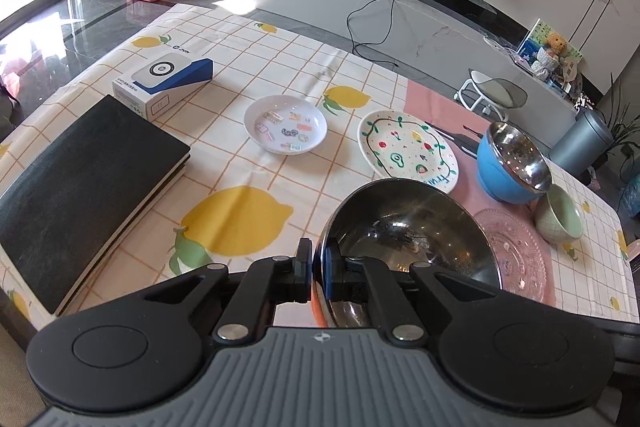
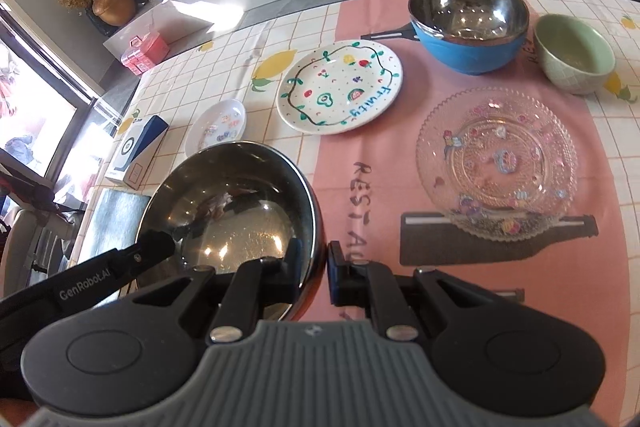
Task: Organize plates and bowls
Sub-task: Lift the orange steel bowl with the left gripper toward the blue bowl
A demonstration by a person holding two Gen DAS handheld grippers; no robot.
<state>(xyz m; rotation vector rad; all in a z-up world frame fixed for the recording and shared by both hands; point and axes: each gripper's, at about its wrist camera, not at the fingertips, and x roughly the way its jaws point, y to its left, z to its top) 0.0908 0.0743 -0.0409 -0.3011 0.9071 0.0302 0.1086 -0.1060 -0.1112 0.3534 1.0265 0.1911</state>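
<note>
Both grippers, left [image 1: 316,269] and right [image 2: 320,273], pinch opposite rims of the steel bowl [image 1: 408,227], mouth upward, slightly tilted, round with no long axis, above the tablecloth [image 1: 248,163] beside the glass plate [image 2: 496,163].

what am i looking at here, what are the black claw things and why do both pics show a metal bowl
The claws are handheld two-finger grippers, one per hand, each with a fisheye camera looking along its fingers. One picture comes from the left gripper, the other from the right gripper. Both pinch the rim of the same steel bowl from opposite sides. On the lemon-print tablecloth lie a fruit-painted plate, a clear glass plate, a blue bowl, a green bowl, a sticker-printed dish and a black book.
</note>
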